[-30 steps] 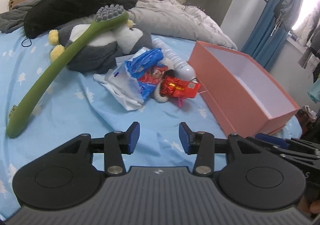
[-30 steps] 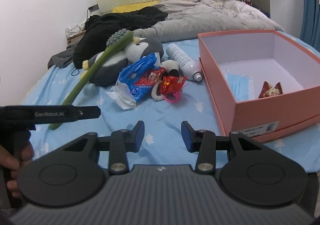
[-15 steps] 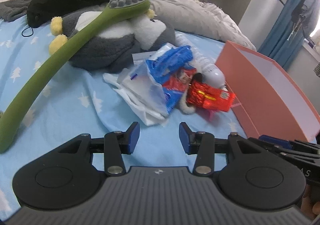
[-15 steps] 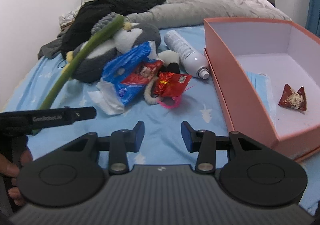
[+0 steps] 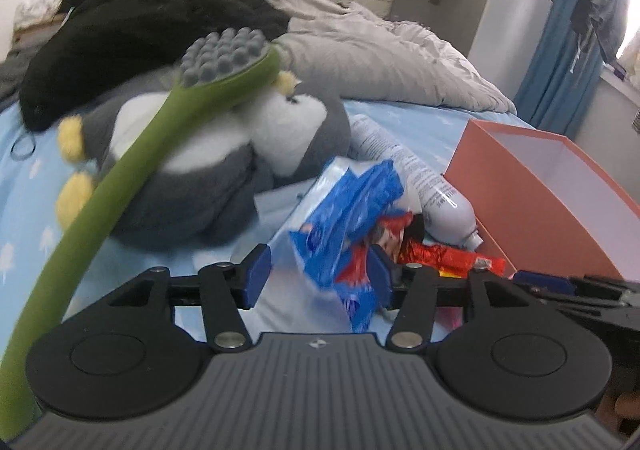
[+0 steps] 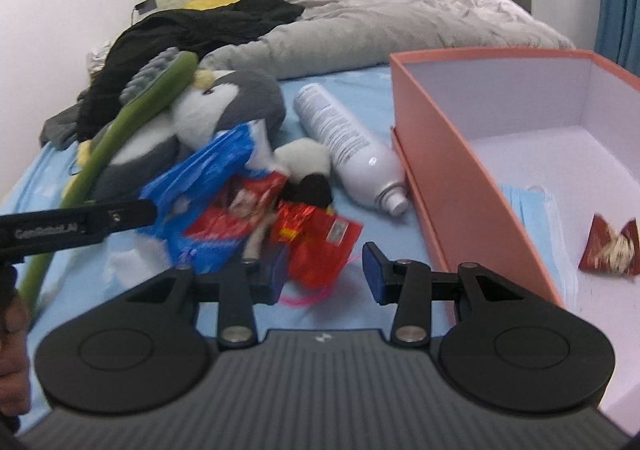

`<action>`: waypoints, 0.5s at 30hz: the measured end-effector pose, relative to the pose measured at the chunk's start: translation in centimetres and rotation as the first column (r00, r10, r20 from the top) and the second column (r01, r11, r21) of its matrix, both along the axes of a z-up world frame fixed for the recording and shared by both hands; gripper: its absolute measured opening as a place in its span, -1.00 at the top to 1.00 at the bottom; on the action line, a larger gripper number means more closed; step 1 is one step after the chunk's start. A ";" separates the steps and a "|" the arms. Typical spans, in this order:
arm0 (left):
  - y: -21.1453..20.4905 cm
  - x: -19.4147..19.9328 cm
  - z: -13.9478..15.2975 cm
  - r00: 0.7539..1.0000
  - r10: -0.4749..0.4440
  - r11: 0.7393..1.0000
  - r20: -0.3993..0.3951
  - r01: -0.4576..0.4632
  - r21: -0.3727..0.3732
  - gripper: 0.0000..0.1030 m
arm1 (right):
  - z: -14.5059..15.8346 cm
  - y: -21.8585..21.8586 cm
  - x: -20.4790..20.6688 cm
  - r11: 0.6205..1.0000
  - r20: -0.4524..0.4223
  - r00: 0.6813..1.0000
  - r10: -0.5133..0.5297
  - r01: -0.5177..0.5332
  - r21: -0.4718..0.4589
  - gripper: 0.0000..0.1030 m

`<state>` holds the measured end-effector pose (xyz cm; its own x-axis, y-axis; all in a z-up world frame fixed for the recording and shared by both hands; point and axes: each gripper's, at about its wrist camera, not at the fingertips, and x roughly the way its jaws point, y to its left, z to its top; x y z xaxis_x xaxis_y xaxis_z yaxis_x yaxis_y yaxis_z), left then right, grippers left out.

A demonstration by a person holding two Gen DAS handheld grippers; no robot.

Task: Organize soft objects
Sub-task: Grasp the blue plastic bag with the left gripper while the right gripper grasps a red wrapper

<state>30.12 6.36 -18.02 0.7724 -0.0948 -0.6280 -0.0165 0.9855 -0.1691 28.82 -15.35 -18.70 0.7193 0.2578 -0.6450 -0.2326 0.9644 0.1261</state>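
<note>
- Your left claw [image 5: 318, 274] is opening its jaws now; the blue plastic bag [image 5: 344, 210] stands between the blue pads, but they do not press on it yet, so nothing is held.
- Your right claw [image 6: 322, 274] is partly open and holds nothing; the red foil wrapper [image 6: 316, 246] lies just in front of its left pad, partly between the jaws.
- The task's things lie in a small heap on the bed [image 6: 360, 218], just beside the open pink box [image 6: 460, 154]; a blue face mask [image 6: 532, 210] and a small red packet [image 6: 612, 250] are already inside it.
- I judge the bag is very light, thin and slippery, and it will crumple. Take it at a bunched fold near the middle, not at a loose edge, or it can slide out.
- The bag has no clear long axis; in the right view it spreads from lower left up to the right, toward the plush penguin [image 6: 224, 114].
- The penguin is soft and bulky, so you should pinch a flipper or a fold of fur. It lies on its side, with the head toward the box.
- The green long-handled brush [image 5: 132, 178] leans on the penguin, its head up and its handle running down to the left. It looks stiffer and will probably tip when the penguin moves.
- The white spray bottle [image 6: 344, 146] is rigid and round; its nozzle points toward you and the box.
</note>
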 end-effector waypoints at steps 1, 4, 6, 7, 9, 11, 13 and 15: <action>-0.1 0.4 -0.1 1.000 -0.007 1.000 0.002 0.007 0.007 -0.15 | -0.1 0.0 0.3 1.000 0.006 1.000 0.000 0.000 -0.002 0.15; -0.5 1.7 -0.6 0.999 -0.036 0.999 0.002 0.036 0.025 -0.15 | -0.5 0.1 1.4 1.000 0.010 1.000 -0.008 0.008 -0.008 0.15; -0.8 2.4 -0.9 0.999 -0.050 0.998 0.004 0.050 0.041 -0.15 | -0.6 0.2 1.9 1.000 0.016 1.000 -0.007 0.007 -0.014 0.15; -0.9 2.9 -1.1 0.998 -0.064 0.997 0.002 0.064 0.048 -0.15 | -0.8 0.2 2.2 1.000 0.012 1.000 -0.001 0.001 -0.010 0.15; -1.0 3.4 -1.5 0.997 -0.080 0.995 -0.006 0.080 0.061 -0.15 | -1.2 0.3 2.8 1.000 -0.015 1.000 0.011 -0.011 0.003 0.15; -1.1 3.9 -2.0 0.996 -0.087 0.993 -0.019 0.089 0.074 -0.13 | -1.6 0.5 3.1 0.999 -0.029 0.999 0.030 -0.030 0.015 0.15; -1.1 4.1 -2.3 0.996 -0.085 0.992 -0.020 0.086 0.090 -0.05 | -1.7 0.8 3.1 0.998 -0.031 0.998 0.051 -0.051 0.021 0.28; -1.0 4.2 -2.5 0.997 -0.081 0.991 -0.016 0.082 0.102 0.21 | -1.6 1.0 2.9 0.998 -0.023 0.998 0.066 -0.066 0.015 0.58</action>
<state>34.30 5.36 -20.56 0.7573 -0.0917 -0.6466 0.0629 0.9957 -0.0676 31.75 -14.35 -20.28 0.6853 0.3138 -0.6572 -0.2925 0.9450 0.1462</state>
